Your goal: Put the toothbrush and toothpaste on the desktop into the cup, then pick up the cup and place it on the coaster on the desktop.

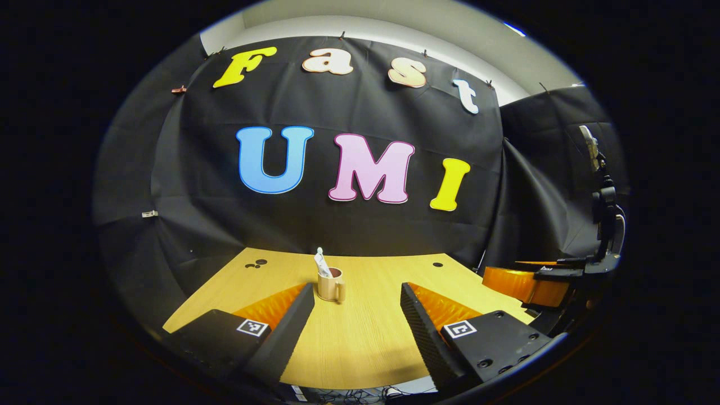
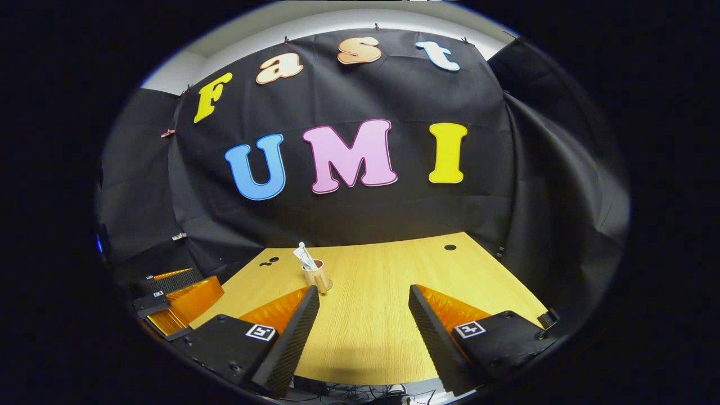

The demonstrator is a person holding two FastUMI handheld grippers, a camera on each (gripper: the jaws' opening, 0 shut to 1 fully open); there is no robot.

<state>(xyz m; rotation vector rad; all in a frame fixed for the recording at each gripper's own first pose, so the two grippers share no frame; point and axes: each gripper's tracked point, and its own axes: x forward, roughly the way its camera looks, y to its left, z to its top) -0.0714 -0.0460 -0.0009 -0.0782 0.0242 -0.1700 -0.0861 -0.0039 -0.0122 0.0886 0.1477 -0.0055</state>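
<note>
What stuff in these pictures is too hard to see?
- Coaster: both views leave unclear whether one lies under the cup; too small.
- Items in the cup: the white toothpaste tube sticks out; a toothbrush can't be told apart from it.
- Lower ends of the items: hidden by the cup's wall.

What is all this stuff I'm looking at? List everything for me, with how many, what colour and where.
Cup: one, tan with a handle, upright on the desk, toward its far side.
Toothpaste: one, white tube, standing in the cup, leaning left.
Toothbrush: one, pale; seems to stand in the cup too, hard to tell apart from the tube.
Desk: one, light wood, with small dark holes near its far edge.
Coaster: cannot make out.
Left hand-held gripper: one, fingers apart, empty, at the near edge.
Right hand-held gripper: one, fingers apart, empty, at the near edge.
</note>
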